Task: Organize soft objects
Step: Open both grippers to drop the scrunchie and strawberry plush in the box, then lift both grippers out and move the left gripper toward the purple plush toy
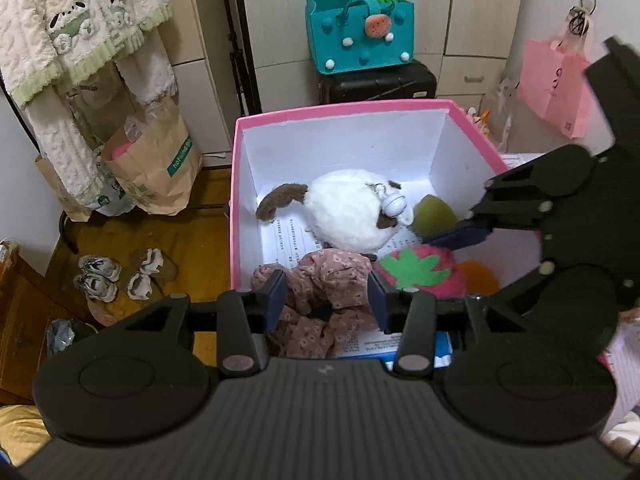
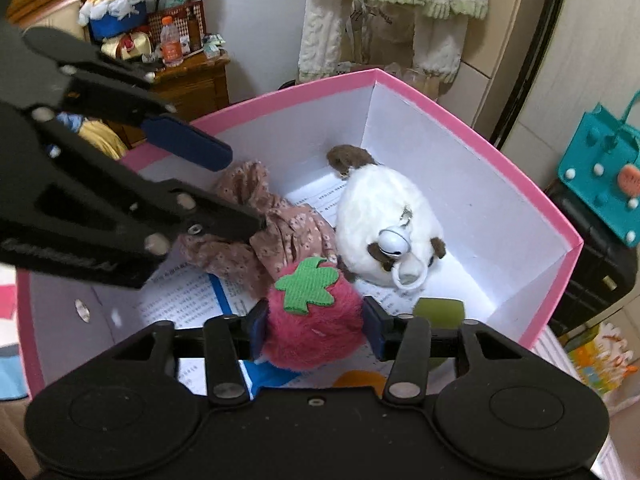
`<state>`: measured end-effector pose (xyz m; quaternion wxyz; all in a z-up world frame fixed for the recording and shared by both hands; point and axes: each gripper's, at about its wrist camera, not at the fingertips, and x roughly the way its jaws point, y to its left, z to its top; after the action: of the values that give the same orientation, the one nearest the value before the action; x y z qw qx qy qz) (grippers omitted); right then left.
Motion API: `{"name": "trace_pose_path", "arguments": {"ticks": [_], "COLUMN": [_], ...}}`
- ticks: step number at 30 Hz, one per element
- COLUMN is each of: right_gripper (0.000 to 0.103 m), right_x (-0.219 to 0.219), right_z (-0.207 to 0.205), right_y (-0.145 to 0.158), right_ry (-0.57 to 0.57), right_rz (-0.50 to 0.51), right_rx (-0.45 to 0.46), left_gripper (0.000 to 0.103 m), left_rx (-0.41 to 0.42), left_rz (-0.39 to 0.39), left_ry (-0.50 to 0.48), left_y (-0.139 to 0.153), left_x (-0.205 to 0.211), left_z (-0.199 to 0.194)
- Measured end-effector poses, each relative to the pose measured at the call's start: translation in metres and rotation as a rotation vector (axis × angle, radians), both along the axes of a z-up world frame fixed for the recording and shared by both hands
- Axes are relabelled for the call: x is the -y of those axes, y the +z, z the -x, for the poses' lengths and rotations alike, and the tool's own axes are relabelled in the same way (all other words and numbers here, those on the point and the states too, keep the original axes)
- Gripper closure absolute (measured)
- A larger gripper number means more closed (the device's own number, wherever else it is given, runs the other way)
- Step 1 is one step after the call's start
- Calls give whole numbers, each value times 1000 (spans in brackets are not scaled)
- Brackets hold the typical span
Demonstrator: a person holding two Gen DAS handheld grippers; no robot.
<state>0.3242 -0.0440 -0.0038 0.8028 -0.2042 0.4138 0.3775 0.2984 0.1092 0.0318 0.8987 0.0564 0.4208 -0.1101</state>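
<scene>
While both grippers reach down into the pink box, we see its soft things lying on printed sheets: a white plush animal with brown ears and a small bell, a crumpled pink floral cloth, a fuzzy strawberry plush with a green felt leaf, and a green round piece by the wall.

Our left gripper stands partly open with the floral cloth bunched between its fingers; the blue pads sit at the cloth's edges, and we cannot tell whether they press on it. Our right gripper is spread about as wide as the strawberry, which sits between its fingers; whether they squeeze it we cannot tell either.

From the left wrist we see shoes on the wooden floor and a teal felt bag on a dark case. From the right wrist we see a wooden cabinet with a drink bottle.
</scene>
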Motion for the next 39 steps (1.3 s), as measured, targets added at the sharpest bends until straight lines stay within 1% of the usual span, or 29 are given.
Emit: {"name": "trace_pose_path", "arguments": {"ticks": [2,5,9,12,17,22,24,29,32,34,39], "right_gripper": [38,38,38,38,38,38,38,38,38,38,37], "right_x": [2,14,32,40,53,62,64,71,78,83,94], "right_z": [-1,4,20,33,51,77,89,116,132,144,173], "right_y": [2,11,28,39,51,65,74,92,101,105,113], "right_ry": [-37,-75,-117,-175,-208,-202,-201,-181,-170,-158,-139], "right_rz": [-33,-82,-163,-163,-190,-218,-216,-233,-257,-268,-260], "right_rx": [24,38,50,65,72,82,111,162,171,180,226], "left_gripper": [58,55,53,53,50,47,47,45,44,41,38], "left_rx": [11,29,7,-14,21,38,43,56,69,80,79], "left_rz": [24,43,69,103,97,85,82,70,61,50,45], "left_ry": [14,32,26,37,52,49,56,37,23,9,-23], "left_y": [5,9,12,14,26,40,45,57,64,67,74], "left_x": [-4,-6,-5,-7,-8,-5,-5,1,6,10,22], "left_z": [5,15,23,29,49,76,85,108,122,131,146]}}
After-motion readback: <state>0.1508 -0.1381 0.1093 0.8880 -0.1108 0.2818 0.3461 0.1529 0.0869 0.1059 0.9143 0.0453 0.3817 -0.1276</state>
